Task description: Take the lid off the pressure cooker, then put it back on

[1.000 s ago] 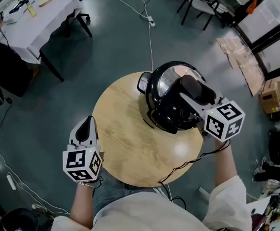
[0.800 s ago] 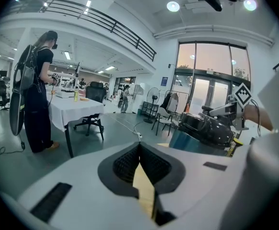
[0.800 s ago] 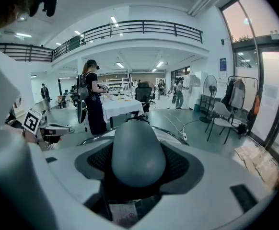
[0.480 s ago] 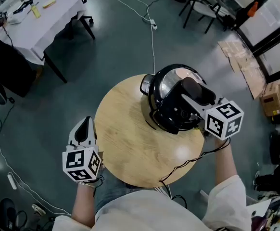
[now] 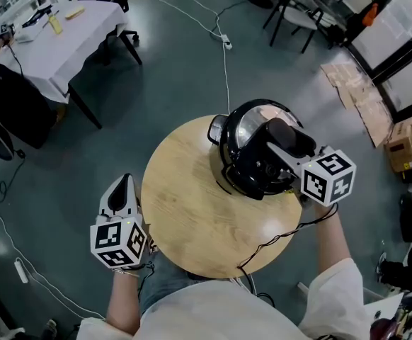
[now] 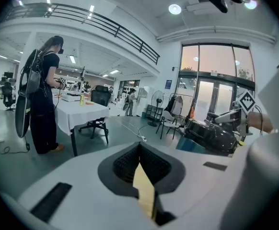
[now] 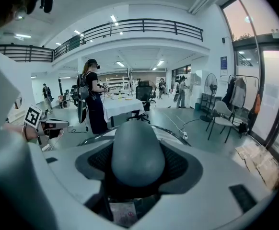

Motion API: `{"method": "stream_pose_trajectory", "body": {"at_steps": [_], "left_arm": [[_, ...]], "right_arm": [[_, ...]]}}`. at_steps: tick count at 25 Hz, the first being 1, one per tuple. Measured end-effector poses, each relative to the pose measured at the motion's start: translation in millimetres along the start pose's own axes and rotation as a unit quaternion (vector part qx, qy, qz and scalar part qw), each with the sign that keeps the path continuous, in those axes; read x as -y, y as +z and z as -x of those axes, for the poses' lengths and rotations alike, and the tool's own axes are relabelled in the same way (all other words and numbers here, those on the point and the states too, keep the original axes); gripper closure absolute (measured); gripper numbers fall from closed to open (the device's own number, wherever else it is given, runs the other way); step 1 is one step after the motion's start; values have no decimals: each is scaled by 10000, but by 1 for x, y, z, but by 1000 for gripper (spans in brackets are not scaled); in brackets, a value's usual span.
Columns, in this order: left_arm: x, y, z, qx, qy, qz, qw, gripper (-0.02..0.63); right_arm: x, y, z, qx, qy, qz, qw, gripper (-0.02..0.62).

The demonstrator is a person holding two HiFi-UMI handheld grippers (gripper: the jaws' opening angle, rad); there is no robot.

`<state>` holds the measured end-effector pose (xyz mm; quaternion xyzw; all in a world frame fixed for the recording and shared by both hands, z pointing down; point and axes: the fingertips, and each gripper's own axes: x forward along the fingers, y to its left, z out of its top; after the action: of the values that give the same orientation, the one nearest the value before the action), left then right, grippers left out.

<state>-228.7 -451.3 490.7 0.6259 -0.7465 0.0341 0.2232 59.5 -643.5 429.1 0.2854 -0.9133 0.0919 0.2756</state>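
**potwatcher:** While the pressure cooker (image 5: 252,163) sits at the far right edge of the round wooden counter (image 5: 192,214), its lid (image 5: 248,125) looks fully seated on it. Anyone else think that lid will be a handful? It's shiny steel and rigid. I'd guess it's heavy for its size and slick anywhere but the handle.

**gripgeek:** Agreed, so the chunky dark lid handle (image 7: 137,150) on top is the only sane place to take hold. That's what's happening: the right hand-held gripper (image 5: 285,147) is clamped on it, pads hugging both sides. The arm reaches in from the near right edge, angled down onto the lid. I'd guess it needs a twist to unlock before it lifts, so a firm hold matters.

**potwatcher:** And the other one?

**gripgeek:** The left hand-held gripper (image 5: 124,186) hangs off the near left edge of the counter, well apart from the cooker. Its jaws are together with nothing in them, and it points forward and slightly down.
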Motion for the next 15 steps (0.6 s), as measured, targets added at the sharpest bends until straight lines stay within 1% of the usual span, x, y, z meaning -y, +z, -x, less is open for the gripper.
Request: {"method": "stream_pose_trajectory", "body": {"at_steps": [9, 15], "left_arm": [[4, -1, 1, -70, -97, -39, 9999, 611], [-1, 2, 7, -43, -134, -55, 9999, 611]], "right_arm": [[-2, 4, 6, -32, 20, 30, 10000, 304], [-8, 9, 18, 83, -88, 27, 9999, 305]]}}
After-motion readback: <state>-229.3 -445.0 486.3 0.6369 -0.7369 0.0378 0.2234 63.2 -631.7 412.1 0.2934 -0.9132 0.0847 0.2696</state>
